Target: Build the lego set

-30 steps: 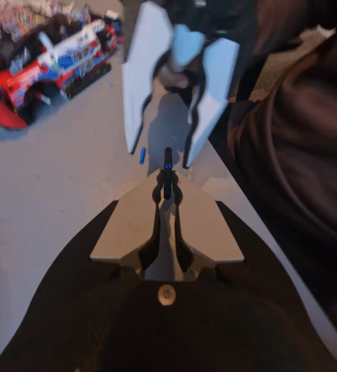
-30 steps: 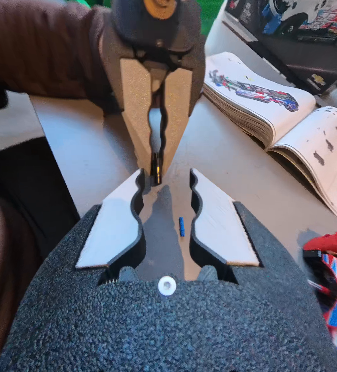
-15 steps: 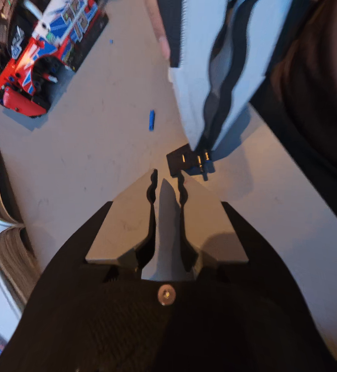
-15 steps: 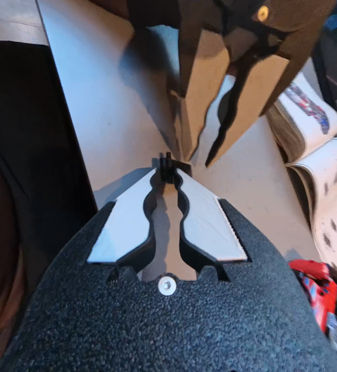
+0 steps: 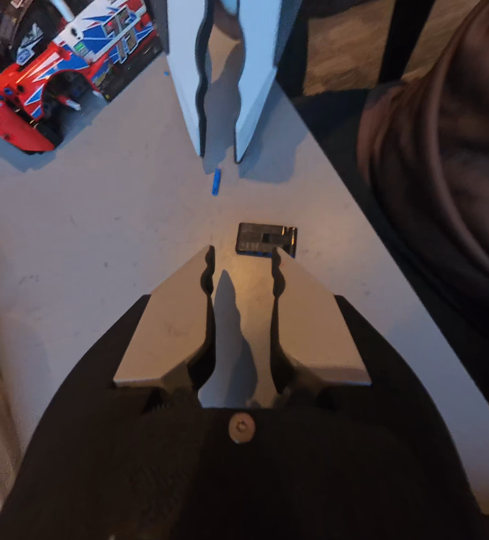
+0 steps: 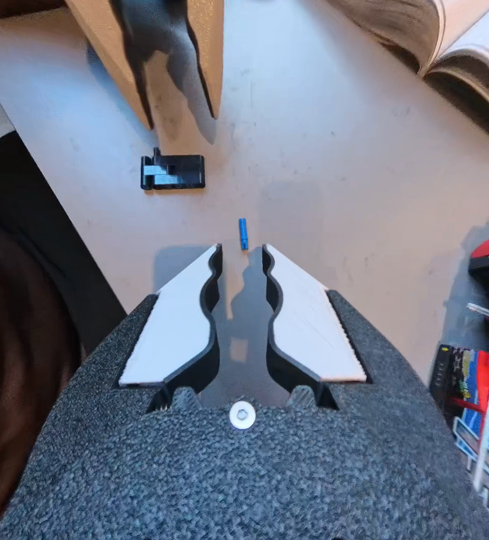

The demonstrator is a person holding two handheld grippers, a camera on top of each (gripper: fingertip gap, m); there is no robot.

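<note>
A flat black lego piece (image 5: 266, 240) lies on the grey table just beyond my open left gripper (image 5: 242, 252), near the table's right edge. It also shows in the right wrist view (image 6: 173, 172). A small blue pin (image 5: 216, 181) lies farther out, just in front of my open right gripper (image 5: 219, 157). In the right wrist view the blue pin (image 6: 243, 233) lies just ahead of my right gripper (image 6: 241, 248). The left gripper (image 6: 181, 122) hovers beyond the black piece. Both grippers are empty.
The red, white and blue lego race car (image 5: 62, 73) stands at the far left, and at the right edge of the right wrist view (image 6: 488, 365). An open instruction book (image 6: 456, 58) lies at the upper right. A person's brown sleeve (image 5: 442, 175) lies along the table edge. The grippers' ends are close to 9 cm from one another.
The black piece passed from my left gripper to my right, which then set it on the table and opened. My right gripper moved over to the blue pin. Both grippers opened.
</note>
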